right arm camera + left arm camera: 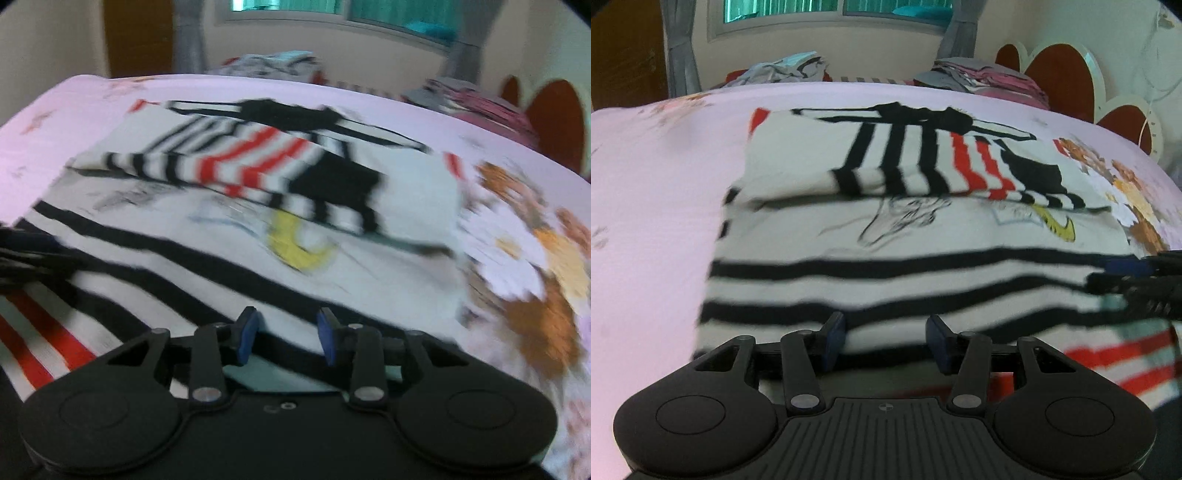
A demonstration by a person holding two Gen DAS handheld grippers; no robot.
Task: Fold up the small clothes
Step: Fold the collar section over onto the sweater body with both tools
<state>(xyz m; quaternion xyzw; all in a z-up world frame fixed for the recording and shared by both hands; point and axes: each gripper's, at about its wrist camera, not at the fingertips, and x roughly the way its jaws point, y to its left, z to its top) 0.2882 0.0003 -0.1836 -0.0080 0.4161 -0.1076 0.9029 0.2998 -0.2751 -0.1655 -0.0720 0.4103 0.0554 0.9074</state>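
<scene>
With both the left gripper [885,338] and right gripper [287,336] jaws released over the striped shirt [923,236], I'd pinch its near hem evenly at both corners before folding it away across the bed [646,184].

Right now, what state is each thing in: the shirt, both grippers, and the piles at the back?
Striped shirt: flat on the bed, sleeves folded in across the top.
Left gripper: open, over the shirt's near hem, holding nothing.
Right gripper: open, over the near hem, holding nothing.
Far clothes piles: stacked; details too blurred.
Bed sheet: spread out.
</scene>
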